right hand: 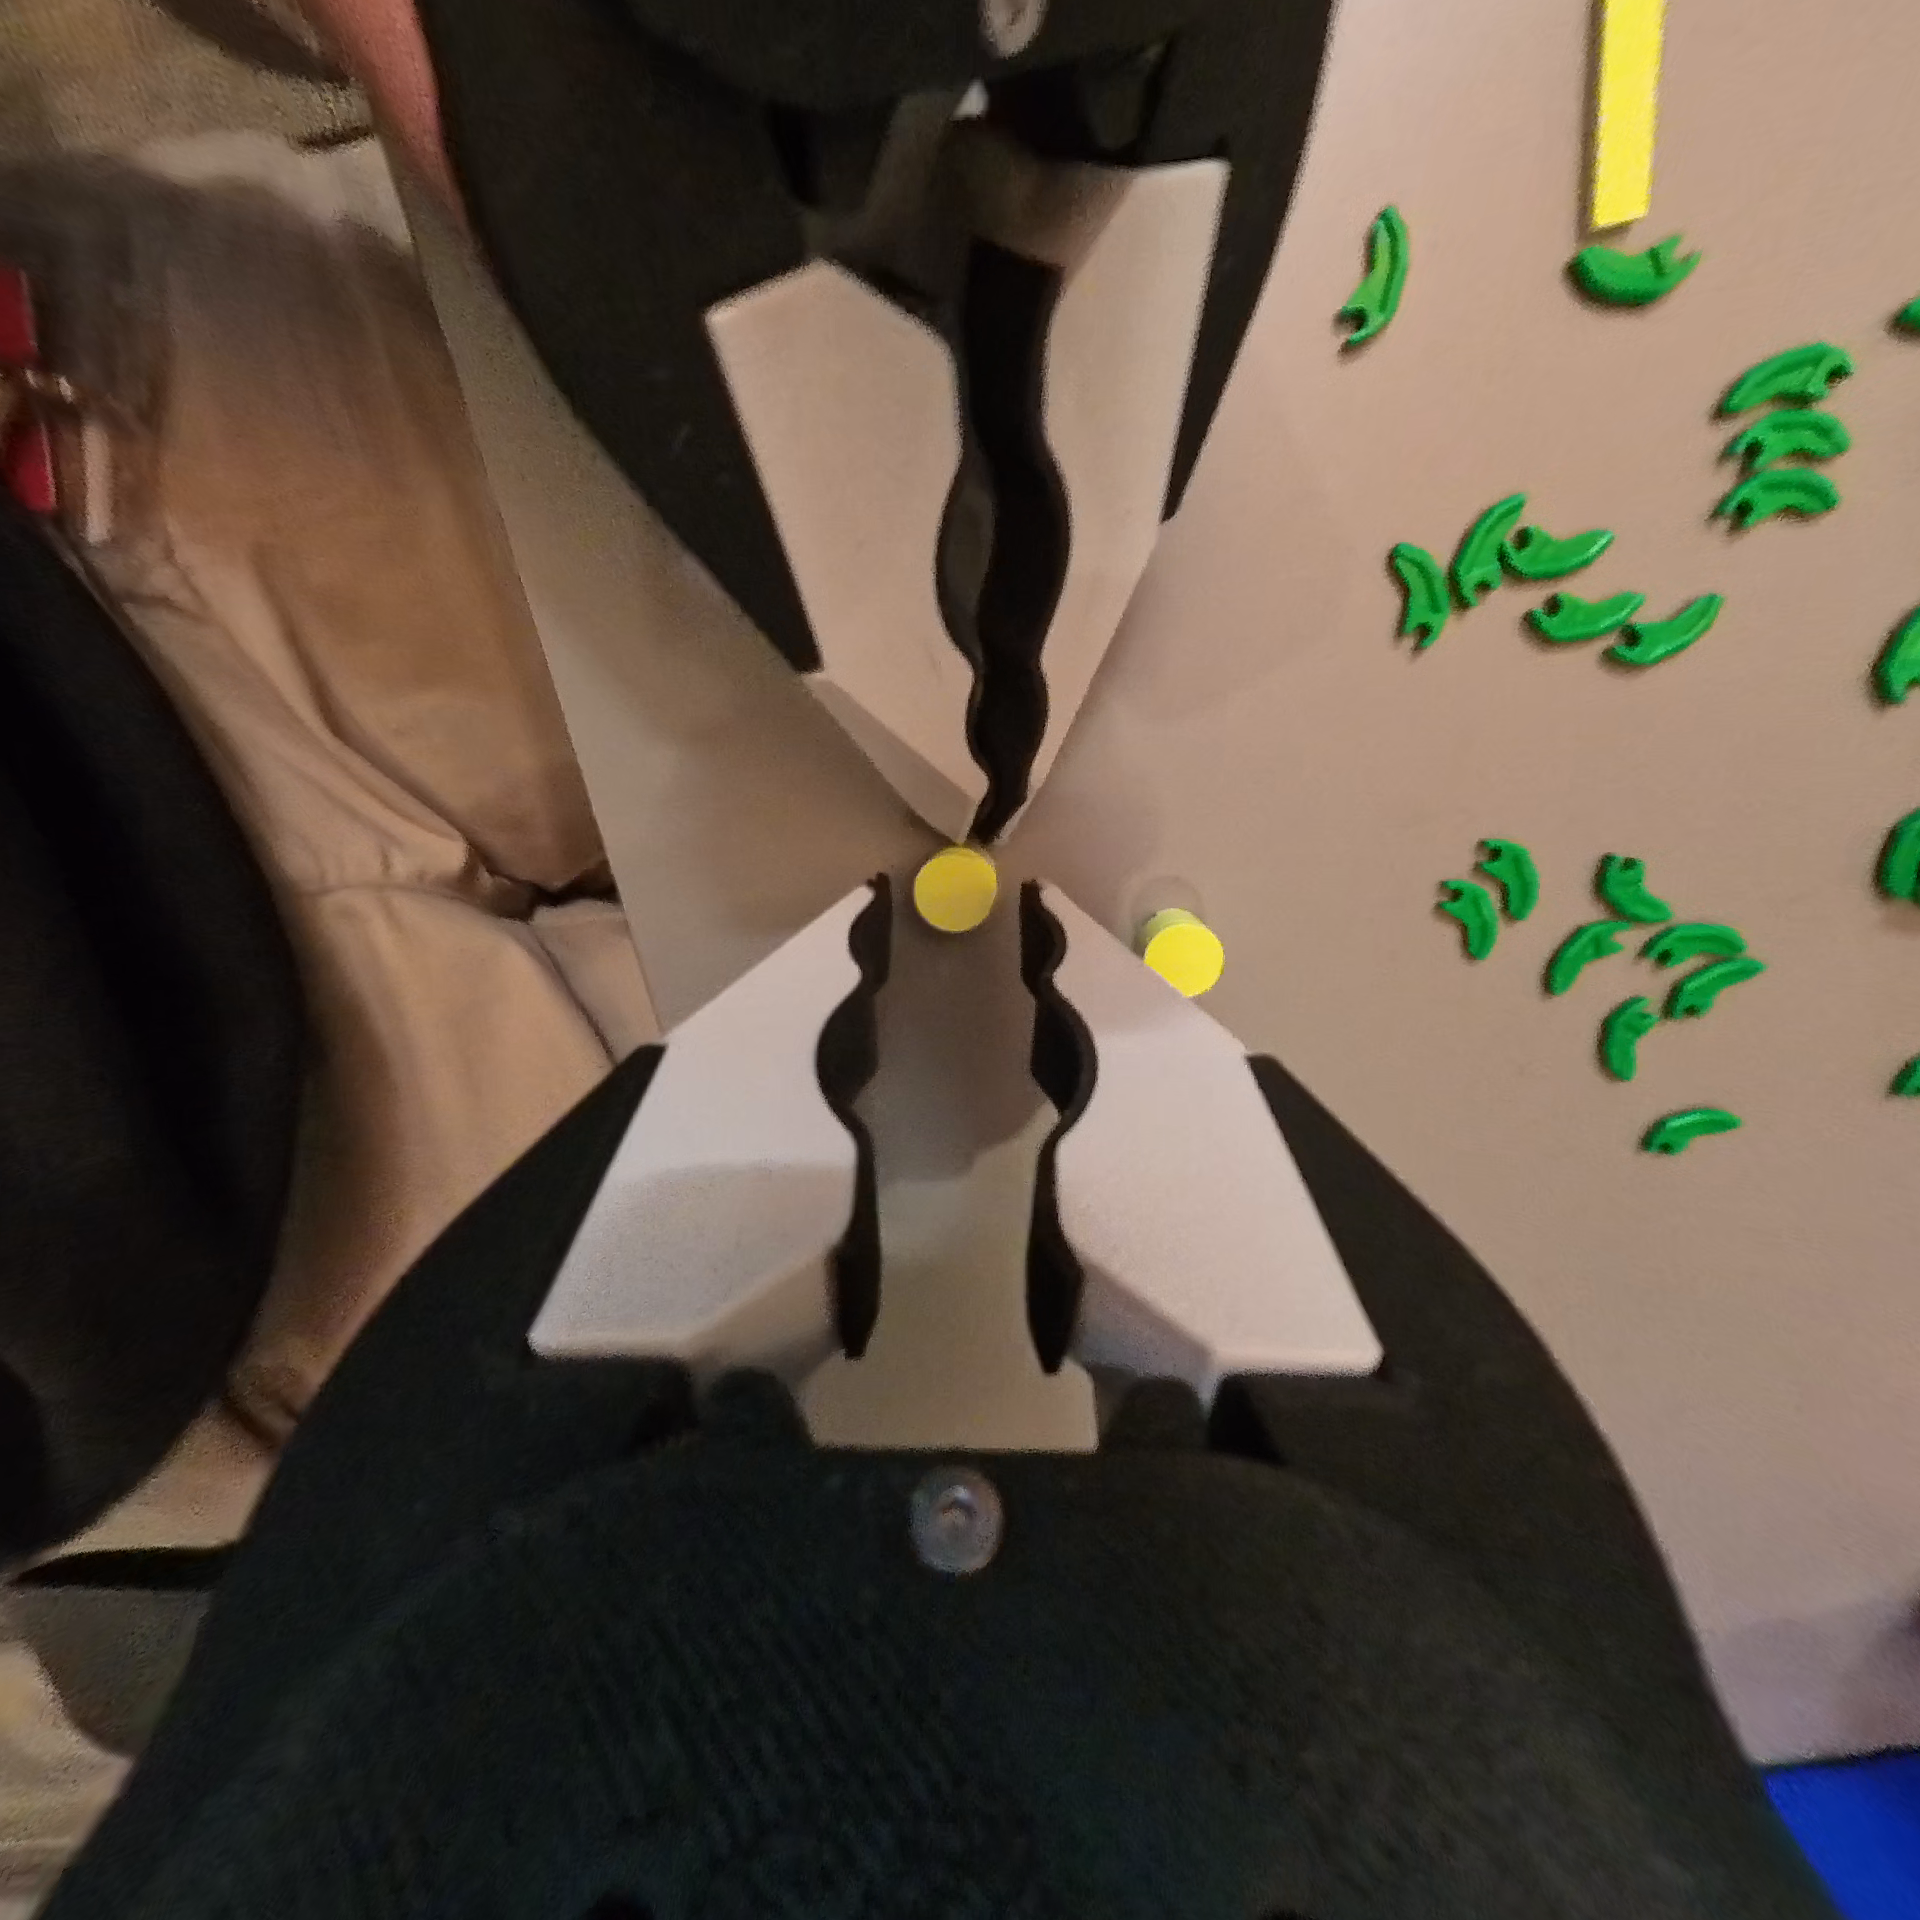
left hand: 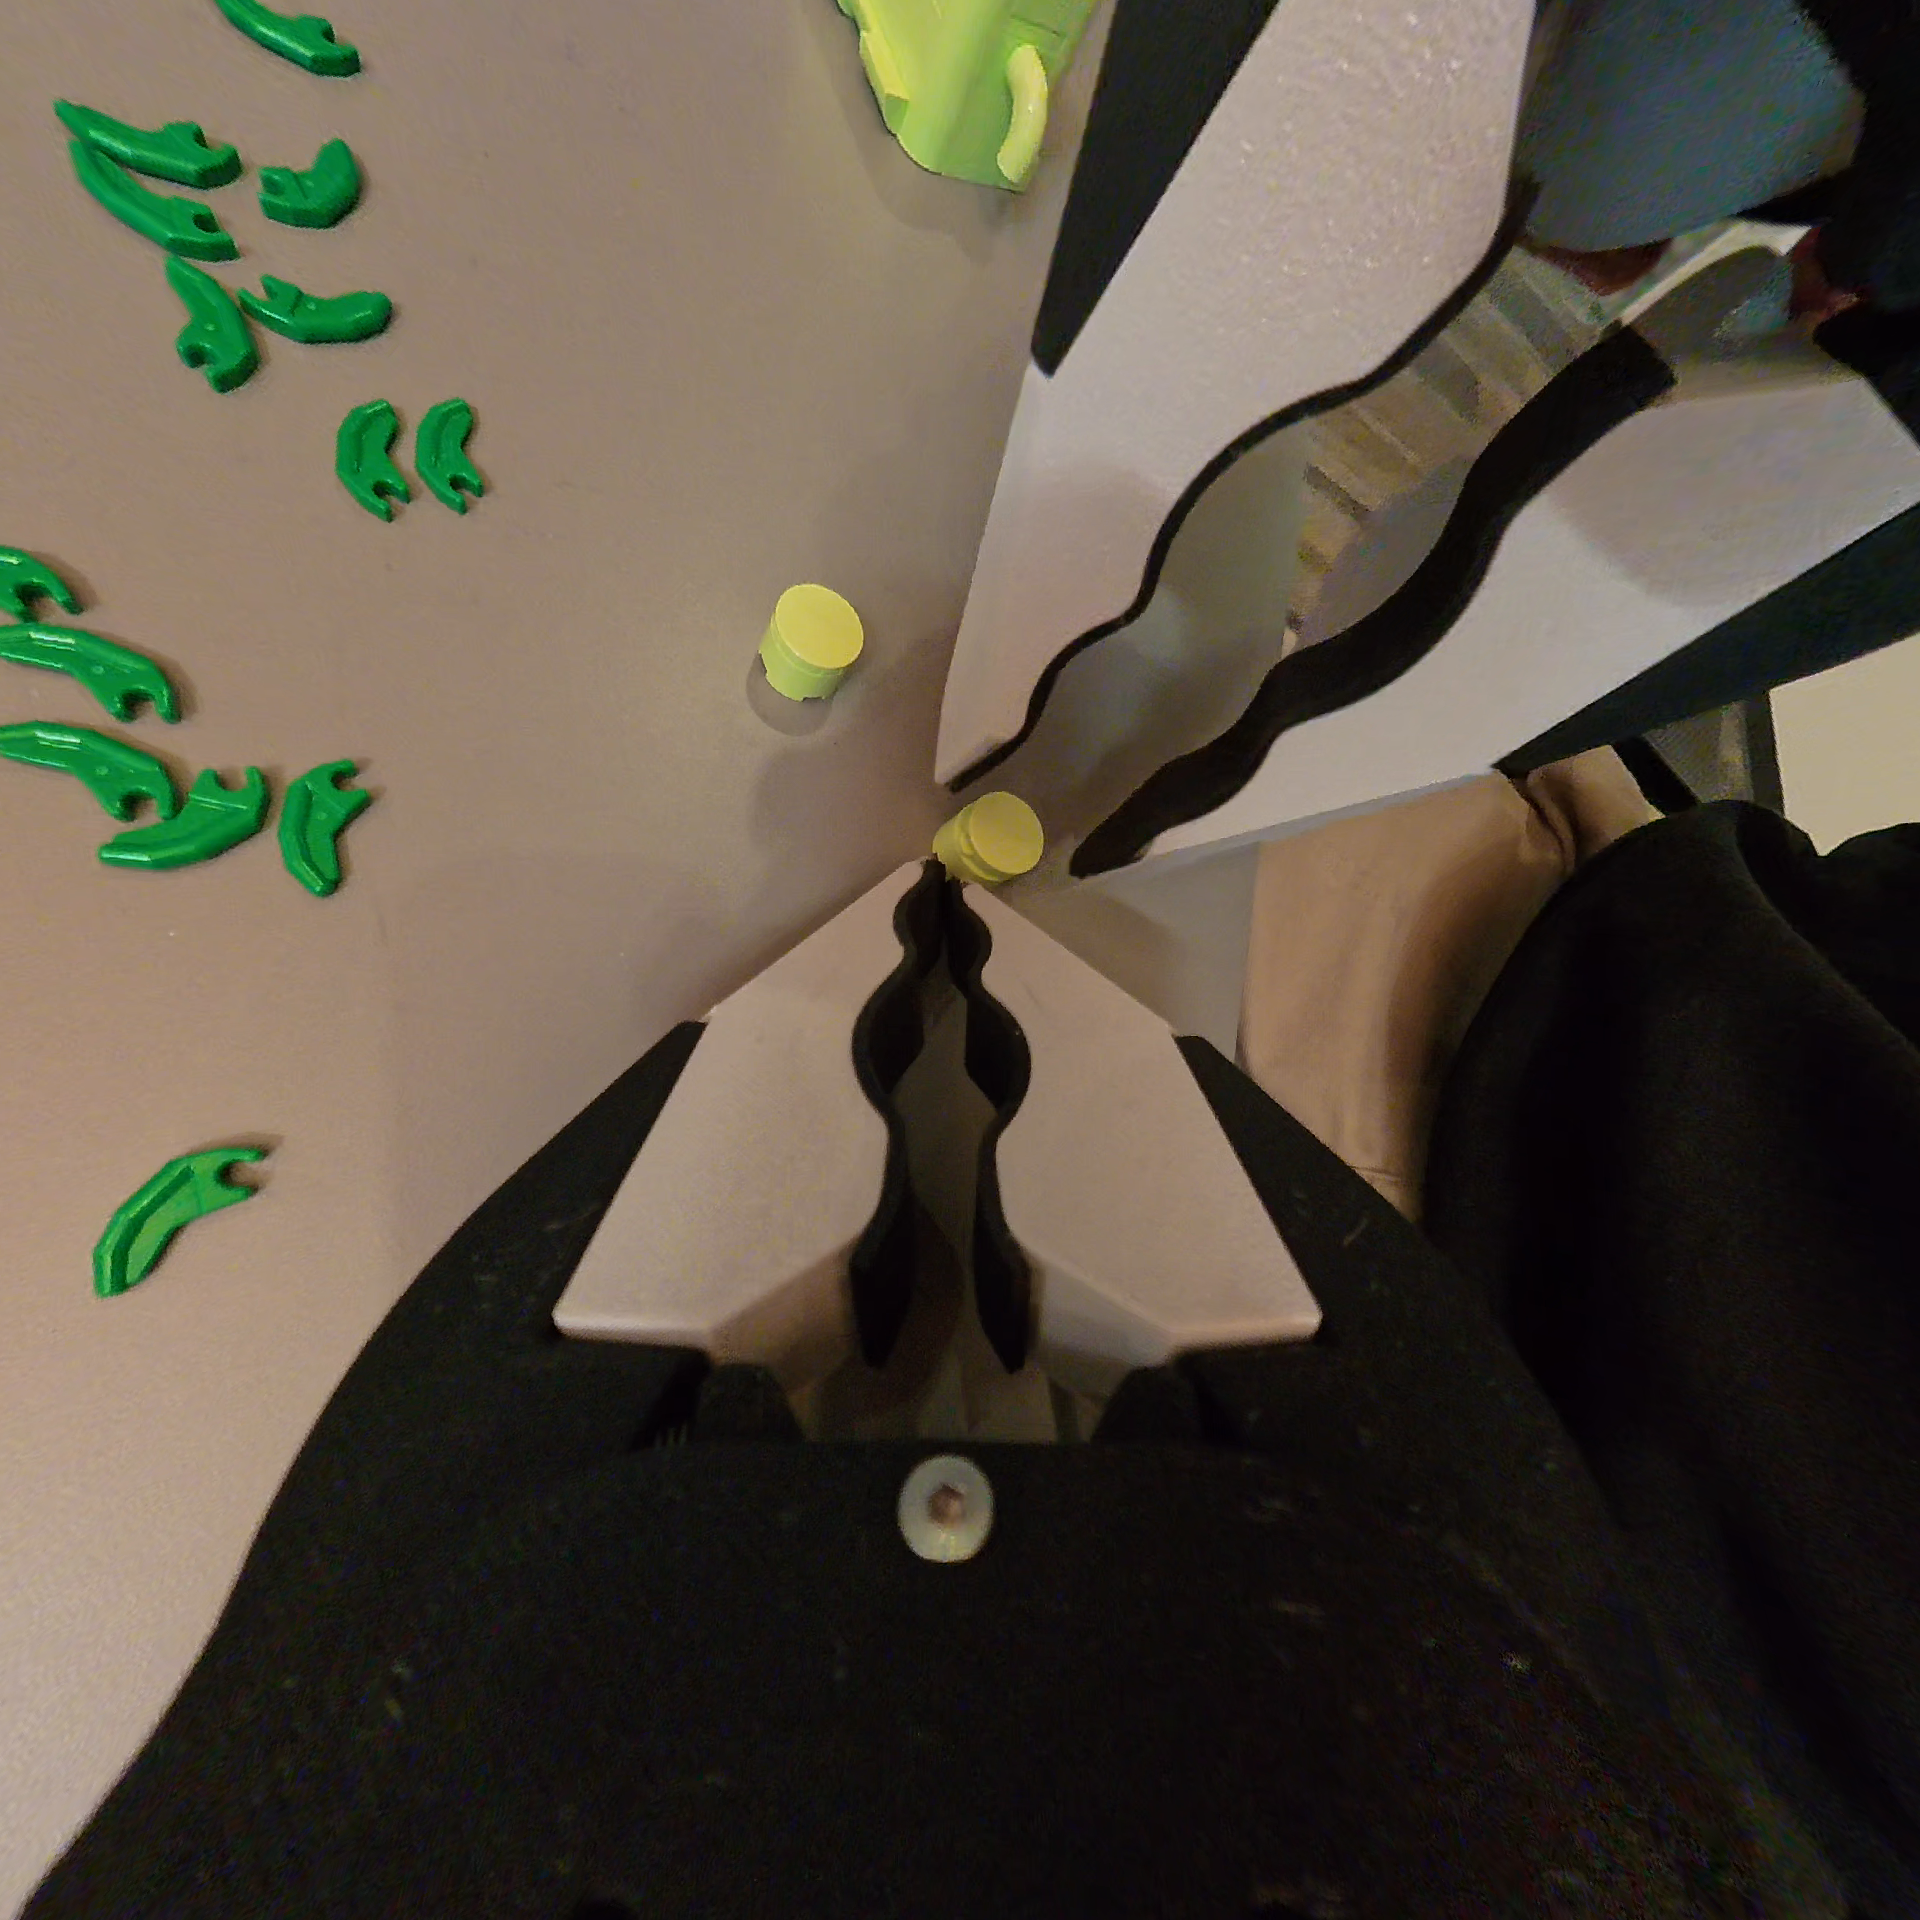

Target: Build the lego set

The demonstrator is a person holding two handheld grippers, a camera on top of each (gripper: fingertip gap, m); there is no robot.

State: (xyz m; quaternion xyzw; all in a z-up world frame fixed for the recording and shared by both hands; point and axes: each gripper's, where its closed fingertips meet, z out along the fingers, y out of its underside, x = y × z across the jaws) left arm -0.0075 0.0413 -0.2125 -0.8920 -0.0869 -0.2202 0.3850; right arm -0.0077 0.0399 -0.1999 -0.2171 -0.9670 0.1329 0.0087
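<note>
A small yellow round piece (left hand: 992, 836) sits at the tips of my left gripper (left hand: 940, 873), whose jaws are shut on its edge and hold it near the table's edge. My right gripper (right hand: 956, 896) is open, and the same piece (right hand: 954, 885) sits between its two fingertips without clear contact. In the right wrist view the left gripper (right hand: 985, 831) comes in from above, tips pinched on the piece. In the left wrist view the right gripper (left hand: 1013, 821) reaches in from the upper right. A second yellow round piece (left hand: 810, 649) lies on the table nearby; it also shows in the right wrist view (right hand: 1182, 956).
Several dark green curved pieces (left hand: 208, 312) lie scattered on the pale table (left hand: 623, 1039), also seen in the right wrist view (right hand: 1558, 592). A lime-green assembly (left hand: 966, 83) lies at the far side. A yellow strip (right hand: 1621, 104) lies on the table. A person's beige and black clothing (right hand: 364, 623) is beside the table edge. My left and right fingertips are right by each other. It is some 15 cm from my right tips to the lime-green assembly (left hand: 966, 83).
</note>
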